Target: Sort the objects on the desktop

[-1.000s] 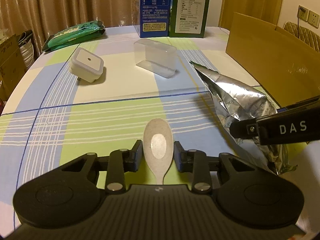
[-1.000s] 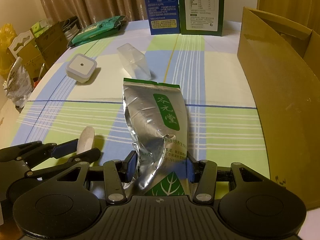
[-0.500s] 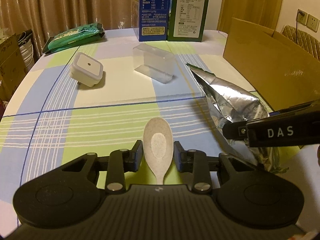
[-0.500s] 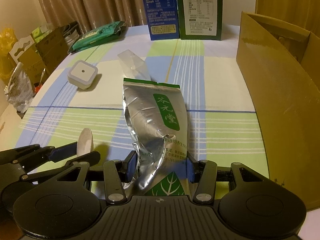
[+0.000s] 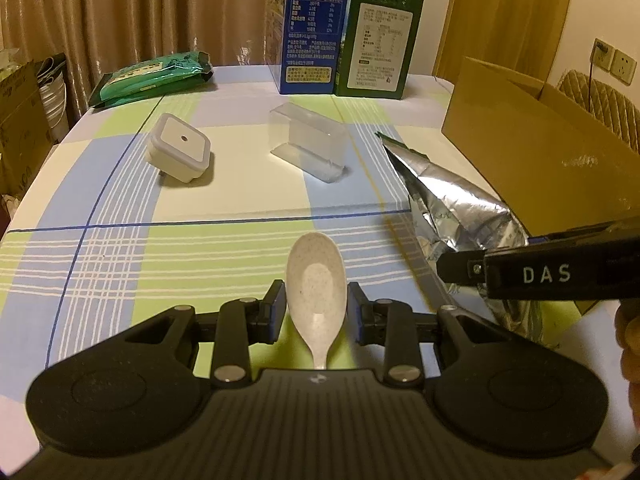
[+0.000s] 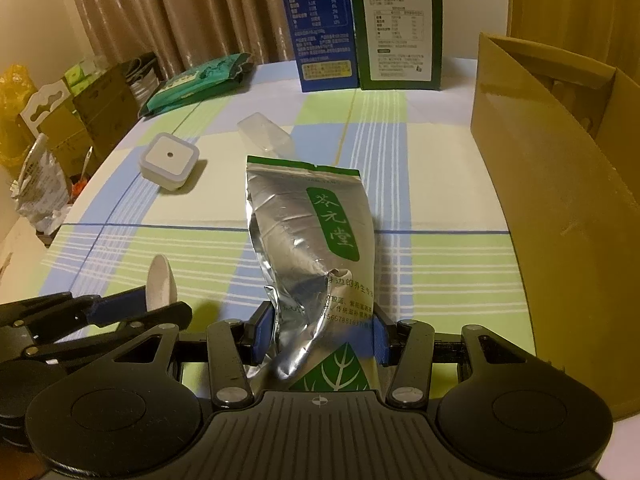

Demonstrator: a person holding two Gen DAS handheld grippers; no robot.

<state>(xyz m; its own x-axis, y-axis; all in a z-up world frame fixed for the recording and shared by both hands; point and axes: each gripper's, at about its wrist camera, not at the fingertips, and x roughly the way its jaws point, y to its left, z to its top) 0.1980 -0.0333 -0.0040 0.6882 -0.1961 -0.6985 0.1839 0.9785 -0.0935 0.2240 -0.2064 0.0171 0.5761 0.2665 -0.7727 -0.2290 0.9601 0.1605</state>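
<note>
Spoon (image 5: 316, 288) and pouch (image 6: 316, 256) are held near the table's (image 5: 120, 264) near edge: the stiff, light spoon is pinched across its bowl by the left gripper (image 5: 316, 312), the soft, crinkly pouch by the right gripper (image 6: 320, 332) at its lower end. Beyond, a box (image 6: 560, 216) stands at the right edge.
</note>
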